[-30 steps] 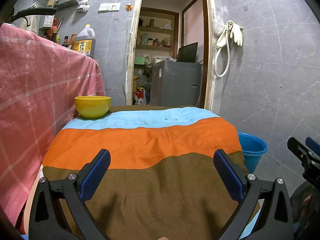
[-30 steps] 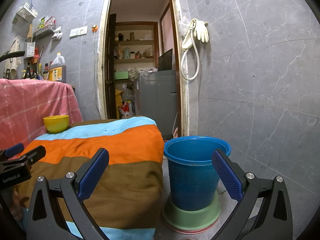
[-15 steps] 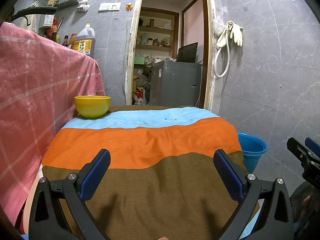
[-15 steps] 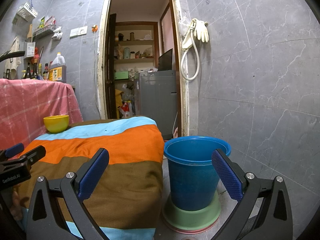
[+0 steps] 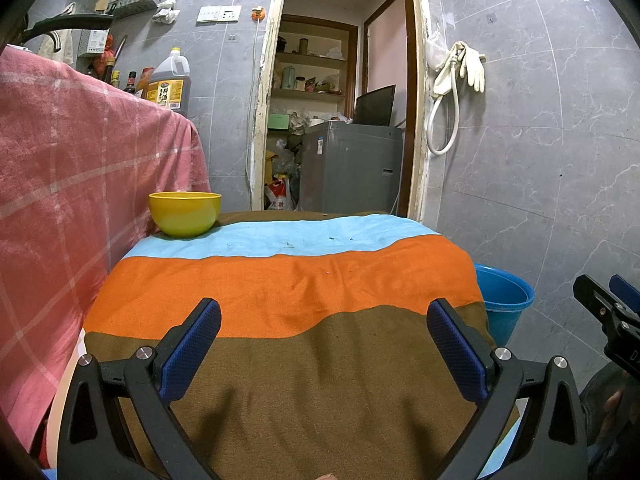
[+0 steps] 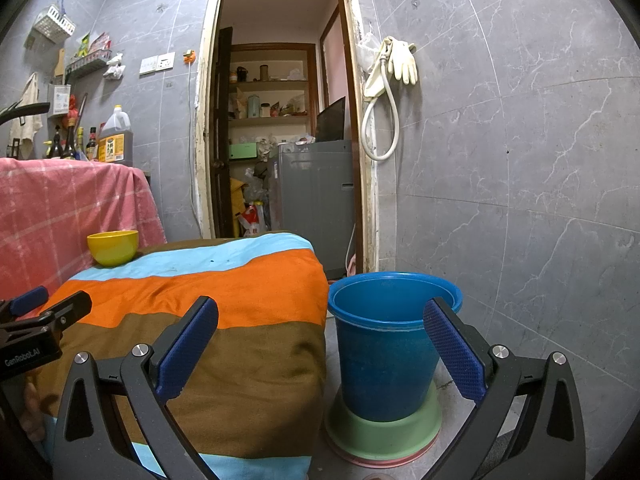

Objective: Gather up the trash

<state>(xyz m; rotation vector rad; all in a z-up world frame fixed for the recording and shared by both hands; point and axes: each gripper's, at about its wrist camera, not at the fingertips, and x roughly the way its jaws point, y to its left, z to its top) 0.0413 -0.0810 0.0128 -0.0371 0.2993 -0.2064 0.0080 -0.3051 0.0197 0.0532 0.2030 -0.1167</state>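
Nothing has moved since the earlier frames: both grippers hover empty, jaws wide.
Left gripper (image 5: 323,334) over striped table (image 5: 280,280); right gripper (image 6: 320,334) faces blue bucket (image 6: 384,344) beside its right edge. No trash visible; yellow bowl (image 5: 185,214) at far-left corner.

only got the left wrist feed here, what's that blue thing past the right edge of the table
Observer: A blue bucket standing upright on the floor beside the table.
Operator: anything under it
Observer: Yes, it stands on a green base with a pink rim below.
Operator: trash in it yet
Observer: The right wrist view shows only its inner wall near the rim, so I cannot tell.
Operator: is the right gripper holding anything
Observer: No, the right gripper is open and holds nothing.
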